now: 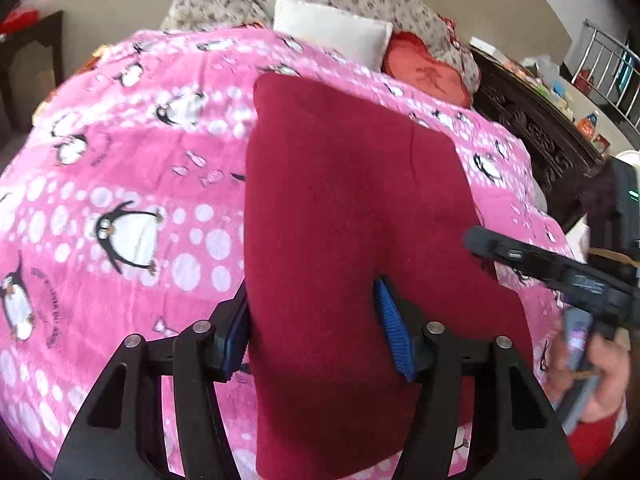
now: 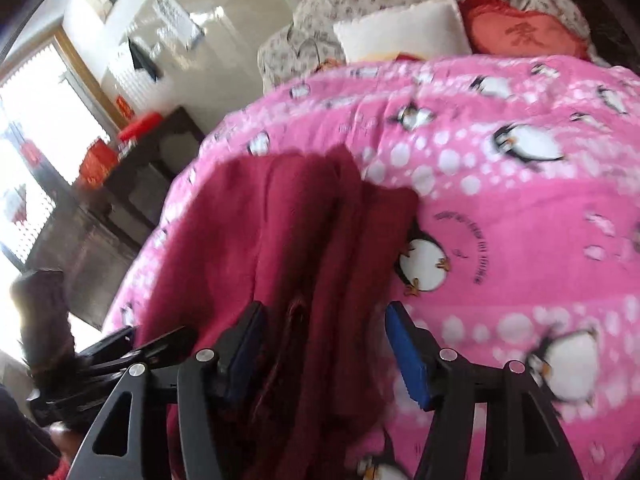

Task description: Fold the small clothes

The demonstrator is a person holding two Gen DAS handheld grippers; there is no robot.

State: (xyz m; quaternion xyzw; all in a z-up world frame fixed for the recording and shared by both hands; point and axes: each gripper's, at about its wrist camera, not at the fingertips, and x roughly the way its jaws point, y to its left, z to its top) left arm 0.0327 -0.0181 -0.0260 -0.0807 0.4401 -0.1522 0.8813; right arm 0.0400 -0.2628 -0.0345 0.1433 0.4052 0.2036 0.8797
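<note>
The dark red garment [image 1: 340,208] is spread on the pink penguin blanket [image 1: 120,184], its near end cut off. Blur obscures whether the left tool [image 1: 310,320] and right tool [image 2: 326,344] are clamped on it or merely held apart.

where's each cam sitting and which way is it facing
Left wrist: sits on the left hand-held gripper, looks down its fingers along the red garment on the pink blanket; the person's other hand with the right hand-held gripper shows at the right edge.
Right wrist: sits on the right hand-held gripper, looks over the bunched garment toward the pillows; the left hand-held gripper shows at lower left.
Shared: garment, blanket, white pillow, red cushion.
</note>
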